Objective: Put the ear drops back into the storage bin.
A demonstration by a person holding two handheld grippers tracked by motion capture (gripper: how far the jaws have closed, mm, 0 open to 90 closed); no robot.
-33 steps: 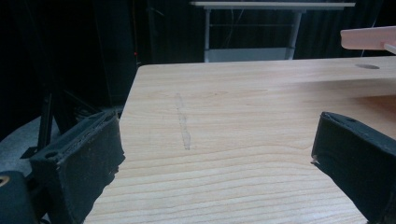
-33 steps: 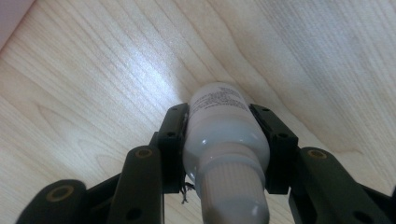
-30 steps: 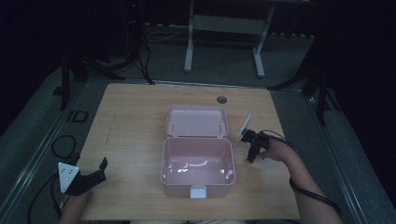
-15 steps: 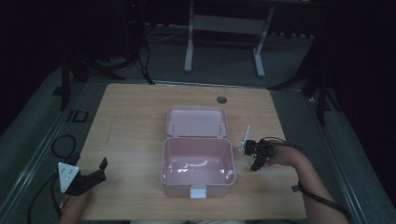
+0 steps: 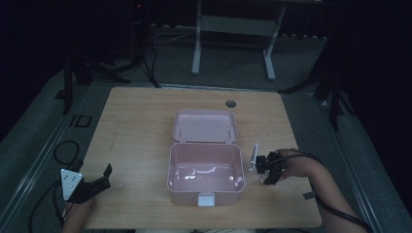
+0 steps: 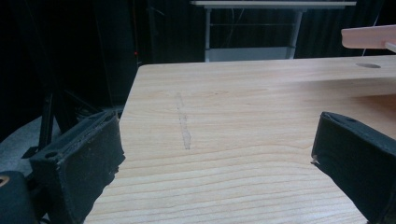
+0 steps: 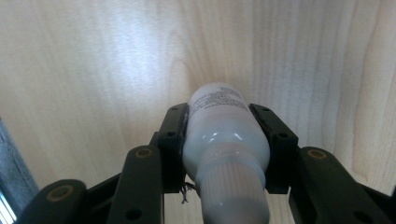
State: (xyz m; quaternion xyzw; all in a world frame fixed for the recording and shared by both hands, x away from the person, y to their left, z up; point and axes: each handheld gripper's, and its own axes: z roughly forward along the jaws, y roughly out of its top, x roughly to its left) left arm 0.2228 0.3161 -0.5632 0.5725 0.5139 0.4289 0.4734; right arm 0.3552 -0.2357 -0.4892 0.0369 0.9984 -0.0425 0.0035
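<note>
A small white bottle (image 7: 223,140) with printed text on its side sits clamped between the black jaws of my right gripper (image 7: 223,109), which points down at the wooden table. In the high view that right gripper (image 5: 268,175) hovers just right of an open pink box (image 5: 205,170), whose lid (image 5: 206,125) lies flat behind it. My left gripper (image 5: 106,174) rests at the table's front left corner, far from the box. Its own view shows the left gripper (image 6: 219,144) open, with bare wood between the two black pads (image 6: 88,158).
The wooden table (image 5: 136,121) has a round cable hole (image 5: 230,103) near its back edge. A white clasp (image 5: 206,199) juts from the box front. Cables trail on the floor at the left, and a metal stand (image 5: 233,29) rises behind the table.
My right gripper, with the bottle in it, has moved toward the table's front edge, along the right side of the pink box. The left gripper has stayed still.
</note>
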